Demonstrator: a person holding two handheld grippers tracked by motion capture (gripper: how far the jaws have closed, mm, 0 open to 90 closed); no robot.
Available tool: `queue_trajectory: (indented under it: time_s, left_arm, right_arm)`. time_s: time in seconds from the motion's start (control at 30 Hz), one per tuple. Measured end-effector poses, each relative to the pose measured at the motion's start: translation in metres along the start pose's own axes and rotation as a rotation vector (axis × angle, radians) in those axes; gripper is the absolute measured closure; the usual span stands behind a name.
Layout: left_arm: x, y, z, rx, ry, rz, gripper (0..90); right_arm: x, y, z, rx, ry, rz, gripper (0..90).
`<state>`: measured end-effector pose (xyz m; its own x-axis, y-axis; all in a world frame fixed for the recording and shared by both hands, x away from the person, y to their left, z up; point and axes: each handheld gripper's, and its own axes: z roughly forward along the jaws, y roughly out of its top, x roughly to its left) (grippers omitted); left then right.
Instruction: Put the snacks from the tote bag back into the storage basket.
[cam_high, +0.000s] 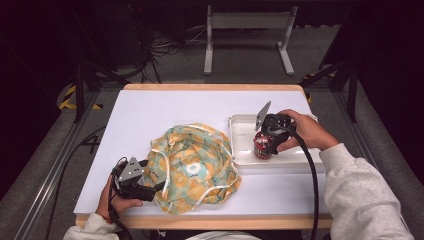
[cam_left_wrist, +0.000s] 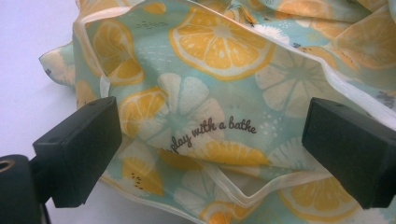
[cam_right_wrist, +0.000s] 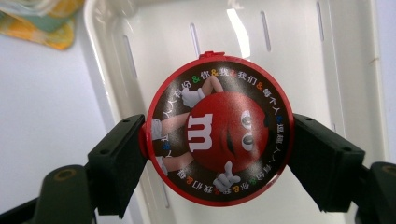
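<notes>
- White worktop (cam_high: 150, 115), wide and flat, with a wooden edge along the near and far sides.
- Soft cloth bag (cam_high: 195, 167) in pale green with orange and lemon slices printed on it, lying crumpled near the front middle of the worktop. Cream strings and cream edging all over it. Small dark words printed on the cloth in the left gripper view.
- White plastic tray (cam_high: 240, 125) just to the right of the bag, on the right part of the worktop. Thin slots in its floor.
- Left gripper (cam_high: 150, 187), black, held in the left hand (cam_high: 112, 202) at the near left corner of the bag. Jaws spread wide, one on each side of a fold of cloth, nothing pinched between them. An open cream-edged mouth of the bag right below the jaws in the left gripper view.
- Right gripper (cam_high: 262, 147), black, held in the right hand (cam_high: 307, 131), reaching down into the tray. Clamped on the round candy tub, one jaw pressed on each side.
- Round candy tub (cam_right_wrist: 219, 128), red rim and dark lid with a red cartoon candy face and a white letter m. Sitting over the tray floor, between the right gripper's jaws. Touching the tray floor or just above it: cannot tell.
</notes>
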<state>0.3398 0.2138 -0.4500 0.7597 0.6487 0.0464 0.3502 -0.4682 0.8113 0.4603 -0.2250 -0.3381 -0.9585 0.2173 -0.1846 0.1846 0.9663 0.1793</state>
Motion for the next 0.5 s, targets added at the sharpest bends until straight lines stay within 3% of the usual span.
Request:
queue_trajectory:
  time_s: [0.5]
  left_arm:
    - [0.0,0.0,0.0,0.004,0.0,-0.003,5.4]
  right_arm:
    - [-0.01,-0.012,0.014,0.034,0.007,0.007,23.7]
